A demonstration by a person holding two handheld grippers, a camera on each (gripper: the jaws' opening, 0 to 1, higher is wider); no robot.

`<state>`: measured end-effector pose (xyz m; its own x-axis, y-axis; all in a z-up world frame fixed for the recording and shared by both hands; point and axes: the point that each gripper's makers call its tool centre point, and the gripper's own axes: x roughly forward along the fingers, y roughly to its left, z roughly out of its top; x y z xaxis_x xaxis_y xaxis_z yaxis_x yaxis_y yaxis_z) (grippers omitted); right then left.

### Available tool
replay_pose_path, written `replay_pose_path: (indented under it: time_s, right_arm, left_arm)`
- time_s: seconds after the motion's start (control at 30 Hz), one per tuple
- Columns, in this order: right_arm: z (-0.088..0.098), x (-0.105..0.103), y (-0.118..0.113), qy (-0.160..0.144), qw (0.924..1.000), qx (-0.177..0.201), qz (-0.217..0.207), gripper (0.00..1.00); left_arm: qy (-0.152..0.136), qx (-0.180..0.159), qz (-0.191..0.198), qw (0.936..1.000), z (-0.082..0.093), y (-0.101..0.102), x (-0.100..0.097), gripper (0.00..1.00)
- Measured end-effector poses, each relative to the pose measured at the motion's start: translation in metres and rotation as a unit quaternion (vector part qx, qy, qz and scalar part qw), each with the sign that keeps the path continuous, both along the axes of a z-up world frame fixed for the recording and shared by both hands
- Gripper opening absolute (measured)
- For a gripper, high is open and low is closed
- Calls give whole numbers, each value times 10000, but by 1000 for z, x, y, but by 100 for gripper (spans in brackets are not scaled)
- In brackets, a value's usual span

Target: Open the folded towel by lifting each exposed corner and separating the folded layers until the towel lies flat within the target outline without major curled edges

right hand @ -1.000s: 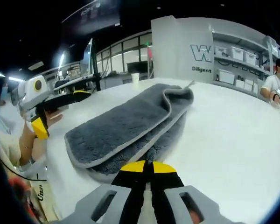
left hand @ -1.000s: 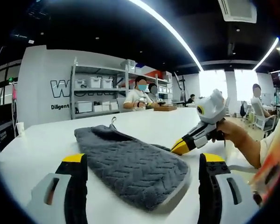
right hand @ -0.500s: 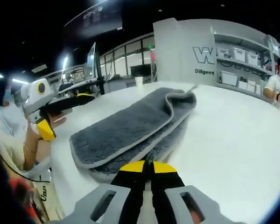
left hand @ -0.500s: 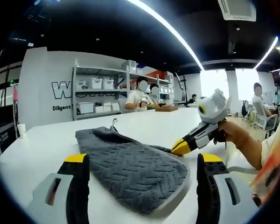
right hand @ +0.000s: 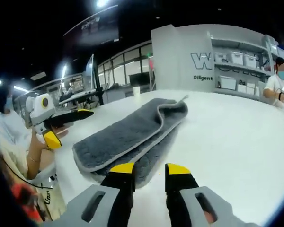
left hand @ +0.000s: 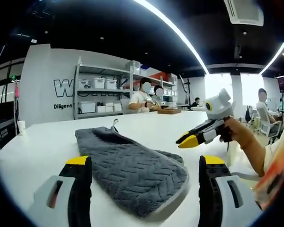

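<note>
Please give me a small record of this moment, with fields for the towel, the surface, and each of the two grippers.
towel: grey towel, folded, pale-edged upper layer on a lower layer, small loop at the far end
surface: white table, towel lies on it
left gripper: jaws open, wide apart on either side of the towel's near end
right gripper: jaws open, empty, above the towel's near edge
background: shelves with white boxes, seated people

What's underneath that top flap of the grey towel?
Under the top flap lies a second towel layer, peeking out along the near edge, on the white table. Anything between the layers is covered.
</note>
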<state>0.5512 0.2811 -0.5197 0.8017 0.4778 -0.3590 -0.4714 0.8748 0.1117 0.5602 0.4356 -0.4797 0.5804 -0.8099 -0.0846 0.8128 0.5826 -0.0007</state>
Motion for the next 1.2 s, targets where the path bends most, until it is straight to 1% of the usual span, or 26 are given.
replay_pose_path:
  time_s: [0.13,0.2,0.23,0.27,0.33,0.4,0.47,0.5,0.53,0.6,0.63,0.7,0.9,1.13,1.2]
  right_arm:
    - [0,3,-6,-30,10000,39,-77,33]
    - [0,3,-7,-32,9999,77,-109,43]
    - [0,3,-6,-19,9999,93,-112,51]
    - [0,2,-5,-5,9999,102,-94,56]
    - [1,2,-3,-6,9999,122,-80,62]
    - [1,3,-4,-35,9999,72,-93,66]
    - [0,4,-6,-56,9999,-7,-131,75]
    - [0,4,-6,-63,9999,-22,-145,80]
    - [0,6,-8,-90,9998,-48,-174,87]
    - [1,8,-10,-141,9996,-81,-214,97]
    - [2,8,-11,-169,9995,-87,-249,99]
    - [4,9,-13,-221,9993,-79,-298,99]
    - [2,10,-19,-164,9990,-115,-410,99]
    - [7,10,-25,-199,9987,-45,-462,99]
    - [8,9,-26,-205,9987,-46,-470,99]
  left_arm:
    - [35,74,-27,10000,-4,-4,-1,93]
    - [53,83,-53,9999,-5,-7,-2,93]
    - [60,87,-68,9999,-5,-8,-3,93]
    - [65,97,-85,9999,-6,-10,-4,93]
    - [68,127,-108,9998,-7,-12,-5,93]
    - [66,147,-119,9998,-8,-14,-5,93]
    - [78,168,-139,9997,-9,-16,-7,93]
    - [81,177,-153,9997,-9,-17,-8,93]
    - [82,187,-166,9997,-10,-19,-8,93]
    - [82,212,-184,9996,-11,-21,-10,93]
    - [84,228,-192,9995,-12,-22,-10,93]
    - [92,252,-206,9994,-13,-24,-11,93]
    - [121,295,-273,9991,-17,-33,-13,93]
    - [96,396,-287,9988,-21,-39,-15,92]
    - [58,486,-255,9985,-24,-40,-15,92]
